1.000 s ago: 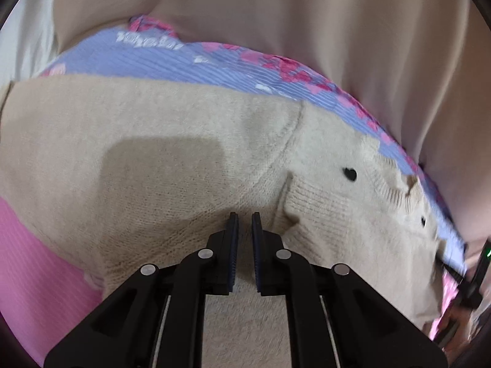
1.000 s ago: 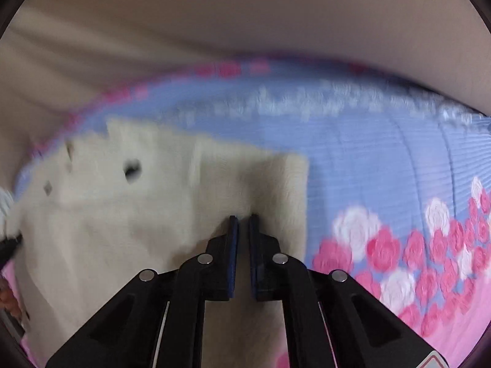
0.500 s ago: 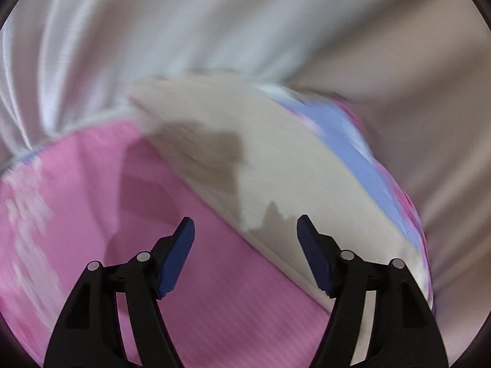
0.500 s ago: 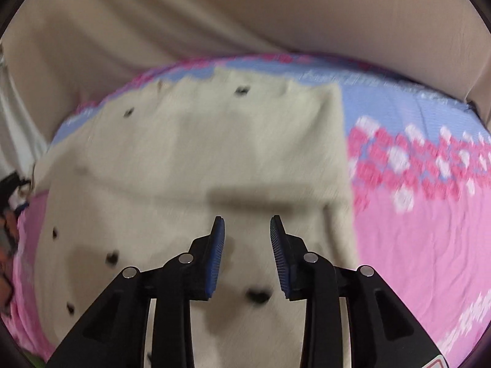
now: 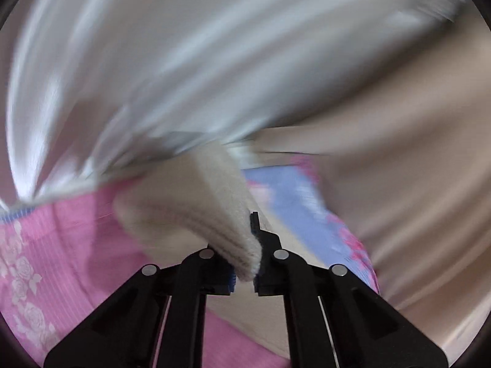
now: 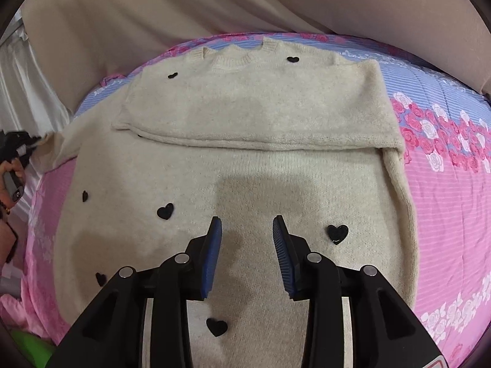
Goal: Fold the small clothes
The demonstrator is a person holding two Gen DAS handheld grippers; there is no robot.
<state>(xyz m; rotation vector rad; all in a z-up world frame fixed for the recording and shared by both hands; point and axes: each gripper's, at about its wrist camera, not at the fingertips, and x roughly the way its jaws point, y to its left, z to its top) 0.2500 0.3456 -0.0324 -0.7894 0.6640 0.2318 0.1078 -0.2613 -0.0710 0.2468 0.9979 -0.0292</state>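
Left gripper [image 5: 245,263] is gripping a thick ribbed fold of the cream sweater [image 6: 233,165]: in the left wrist view the knit edge [image 5: 196,211] is sitting pinched between the 2 blue-padded fingers [image 5: 230,279], bunching up toward frame centre. That view is motion-blurred; white curtain [image 5: 184,61] is filling the upper half, beige fabric [image 5: 399,184] the right side.

Right gripper [image 6: 247,254] is hovering over the sweater in the lower centre of its frame, jaws opening, fingers [image 6: 211,254] parted with only flat knit visible in the gap; pads are not pressing on anything.

Sweater is lying on the bed, on a pink and blue rose-print sheet [image 6: 445,199], collar toward the top of the frame. 1 sleeve is lying folded across the chest as a horizontal band in the upper middle. Black heart patches [image 6: 337,233] are dotting the front.

At the far left edge of the right wrist view, a person's hand [image 6: 9,181] is holding the other gripper's black handle, with the sweater's left edge stretching toward it.
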